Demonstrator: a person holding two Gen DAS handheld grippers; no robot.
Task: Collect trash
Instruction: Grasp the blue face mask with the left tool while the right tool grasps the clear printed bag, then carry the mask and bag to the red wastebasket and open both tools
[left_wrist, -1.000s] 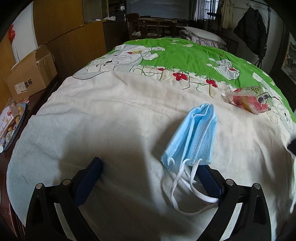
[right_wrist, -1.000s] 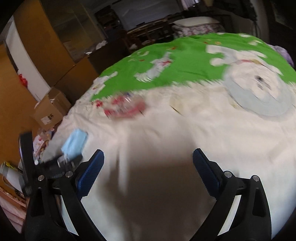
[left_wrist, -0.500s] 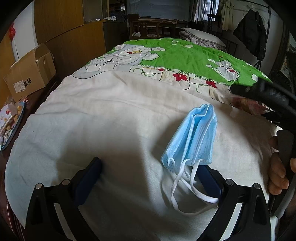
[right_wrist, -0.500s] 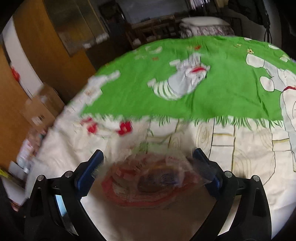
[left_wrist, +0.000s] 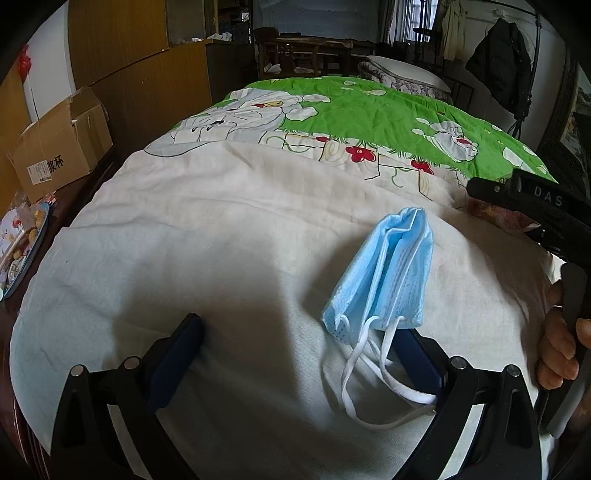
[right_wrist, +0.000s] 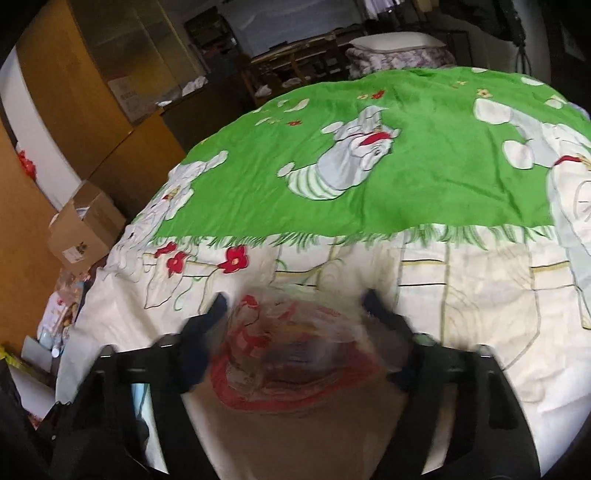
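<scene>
The right gripper (right_wrist: 295, 314) is closing its fingers around a crinkly plastic wrapper (right_wrist: 291, 350) near the bed's (left_wrist: 221, 229) right edge; it looks light and squashy, so mid-body works. Only the left view shows the soft blue mask (left_wrist: 384, 273) lying by the left gripper's (left_wrist: 299, 354) wide-open, empty fingers.

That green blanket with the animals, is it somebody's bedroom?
Probably a bedroom at home: the cartoon quilt covers a bed, a pillow lies at its far end, and a dark jacket hangs by the wall.
</scene>
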